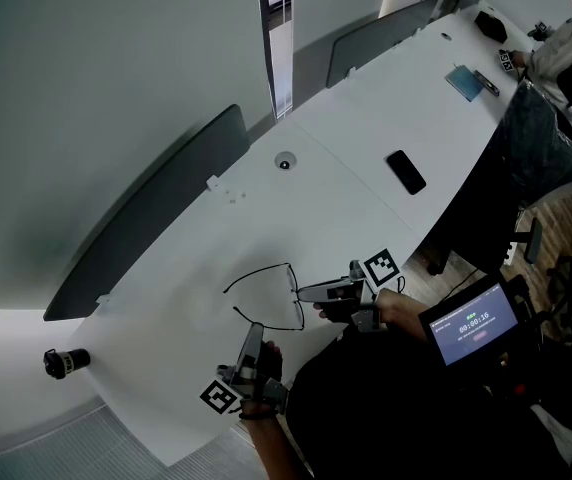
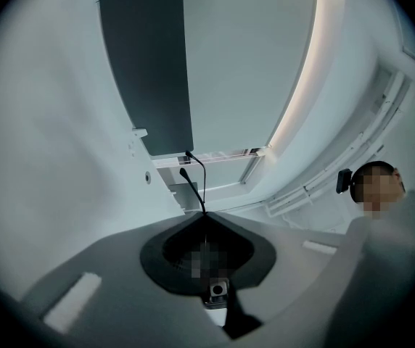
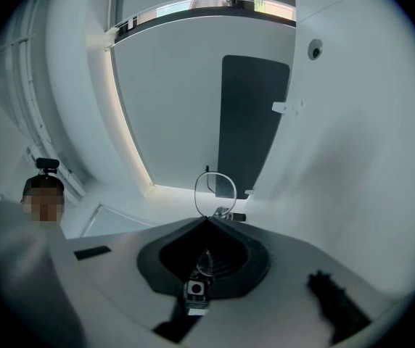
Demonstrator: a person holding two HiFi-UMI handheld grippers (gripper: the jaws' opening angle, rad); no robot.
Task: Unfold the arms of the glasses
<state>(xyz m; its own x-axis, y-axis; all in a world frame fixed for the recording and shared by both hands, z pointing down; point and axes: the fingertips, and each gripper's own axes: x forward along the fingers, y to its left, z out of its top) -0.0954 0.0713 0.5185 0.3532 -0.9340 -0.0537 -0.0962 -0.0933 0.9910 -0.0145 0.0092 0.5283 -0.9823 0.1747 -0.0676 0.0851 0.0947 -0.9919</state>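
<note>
**Both hand-held grippers pinch the glasses at the near end of the surface**

The thin black wire-framed glasses sit over the 6 o'clock end of the long white surface, between the two tools; whether they touch it cannot be told. The left hand-held gripper comes in from 6 o'clock with its jaws closed tight on the tip of one slim temple arm, which rises out from between them. The right hand-held gripper reaches in from 3 o'clock, its jaws pressed together on the front frame, and one rounded lens rim stands just beyond their tips. The other temple arm stretches away toward 9 o'clock. A flat black rectangular phone lies well apart at 1 o'clock, and a short black cylinder lies at 8 o'clock, by the surface edge.
</note>
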